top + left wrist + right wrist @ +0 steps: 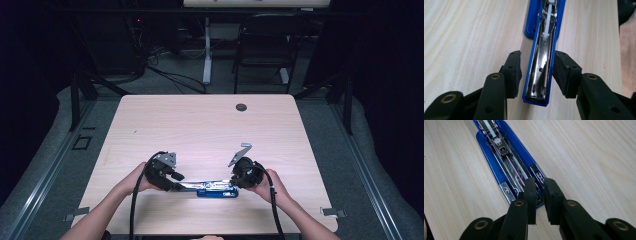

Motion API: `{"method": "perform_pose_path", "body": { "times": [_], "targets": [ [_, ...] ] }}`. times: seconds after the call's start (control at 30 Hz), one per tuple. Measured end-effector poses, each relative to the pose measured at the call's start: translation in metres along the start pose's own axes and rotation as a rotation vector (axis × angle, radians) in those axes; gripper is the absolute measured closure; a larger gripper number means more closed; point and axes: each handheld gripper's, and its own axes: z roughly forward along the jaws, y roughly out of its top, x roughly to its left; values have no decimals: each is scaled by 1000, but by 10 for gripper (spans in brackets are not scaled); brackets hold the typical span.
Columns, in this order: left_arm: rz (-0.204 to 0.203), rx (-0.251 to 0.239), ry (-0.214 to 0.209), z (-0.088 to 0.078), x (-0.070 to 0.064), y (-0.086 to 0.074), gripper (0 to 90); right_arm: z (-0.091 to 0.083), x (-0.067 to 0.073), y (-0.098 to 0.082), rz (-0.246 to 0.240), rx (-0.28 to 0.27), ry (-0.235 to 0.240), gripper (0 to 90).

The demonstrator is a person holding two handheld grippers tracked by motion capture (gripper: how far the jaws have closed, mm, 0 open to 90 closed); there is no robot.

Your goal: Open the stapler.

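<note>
A blue stapler (210, 189) lies swung open flat near the table's front edge, its chrome magazine facing up. My left gripper (181, 186) is at its left end. In the left gripper view the jaws (537, 57) stand open on either side of the stapler's arm (541, 75), with a clear gap at the left pad (515, 68). My right gripper (234, 182) is at the right end. There its jaws (539, 181) are almost together over the hinge end of the stapler (499, 152), and I see nothing clamped between them.
The light wood table (200, 125) has a round cable hole (241, 107) at the back. Behind it stand a black chair (265, 45) and a white desk leg (206, 50) with cables on the floor. Both forearms enter from the bottom edge.
</note>
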Motion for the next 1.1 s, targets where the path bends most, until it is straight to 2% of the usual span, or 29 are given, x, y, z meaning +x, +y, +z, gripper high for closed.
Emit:
{"method": "perform_pose_path", "body": {
  "times": [0.1,0.17,0.27,0.47,0.5,0.57,0.7,0.8,0.9,0.97,1.03,1.1],
  "targets": [
    [22,43,18,5,-3,1,593,0,0,0,0,0,0,814],
    [35,43,17,6,-4,2,611,0,0,0,4,-3,2,811],
    [33,42,14,6,-4,1,616,-1,-1,0,-3,5,3,810],
    [37,42,20,6,-4,1,615,-8,-6,0,10,-31,-1,708],
    [37,40,21,6,-4,1,615,-10,-7,0,9,-38,-7,683],
    [37,39,18,6,-4,1,615,-14,-10,0,8,-41,-35,566],
    [39,36,19,6,-4,1,615,-16,-16,-1,38,-36,-60,374],
    [45,37,20,6,-4,1,615,-17,-23,-3,45,-27,-71,273],
    [47,46,31,6,-4,1,615,-16,-31,-5,47,12,-87,162],
    [47,48,33,6,-4,1,615,-17,-38,-7,57,28,-95,120],
    [43,32,17,7,-4,1,615,-19,-42,-8,58,5,-110,51],
    [45,35,18,7,-4,1,615,-21,-47,-9,37,-30,-123,43]
  ]
}}
